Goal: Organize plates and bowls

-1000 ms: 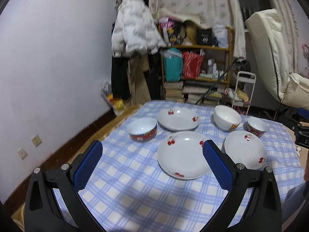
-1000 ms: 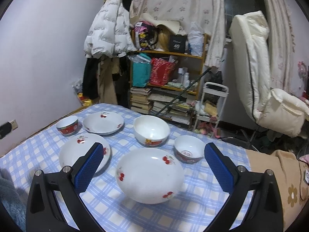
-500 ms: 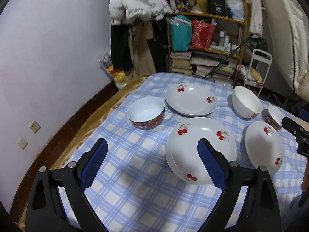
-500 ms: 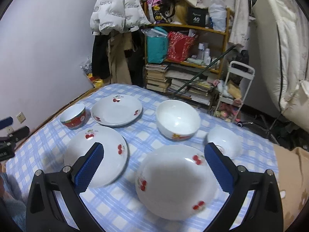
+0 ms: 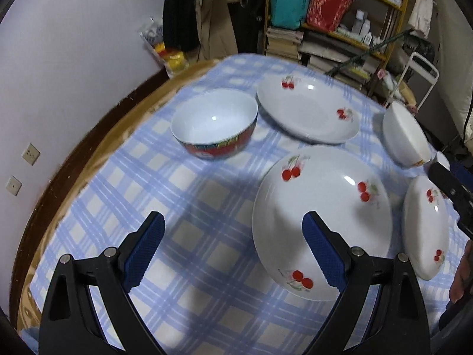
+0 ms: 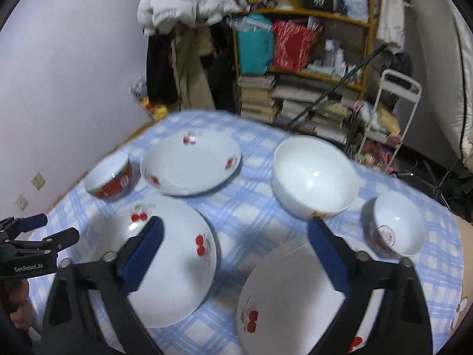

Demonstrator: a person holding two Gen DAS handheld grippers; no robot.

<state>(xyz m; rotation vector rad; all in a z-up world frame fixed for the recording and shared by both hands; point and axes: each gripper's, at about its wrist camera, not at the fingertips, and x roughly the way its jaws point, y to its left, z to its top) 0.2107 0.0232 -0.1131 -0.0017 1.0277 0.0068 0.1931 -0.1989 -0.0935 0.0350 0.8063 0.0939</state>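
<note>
Three white cherry-print plates lie on the blue checked tablecloth (image 5: 124, 195): a near plate (image 5: 322, 204), a far plate (image 5: 307, 115) and a right plate (image 5: 425, 227). A red-sided bowl (image 5: 214, 127) stands left of the far plate. My left gripper (image 5: 232, 219) hovers open above the cloth, its right finger over the near plate's left rim. In the right wrist view, my right gripper (image 6: 236, 224) hangs above the gap between the left plate (image 6: 177, 260) and the closest plate (image 6: 283, 301). Its jaws are closing with nothing between them. Behind stand a big white bowl (image 6: 314, 183) and a small bowl (image 6: 393, 224).
A cluttered wooden shelf (image 6: 310, 53) with books and bags stands behind the table, with hanging coats (image 6: 183, 0) and a white trolley (image 6: 396, 103) beside it. The wall (image 5: 59, 59) runs close along the table's left edge. A person's hand (image 5: 461, 278) shows at the right.
Both grippers have dropped toward the table and tipped downward, so the dishes look larger and closer. The jaws of both stand a little narrower than before.
</note>
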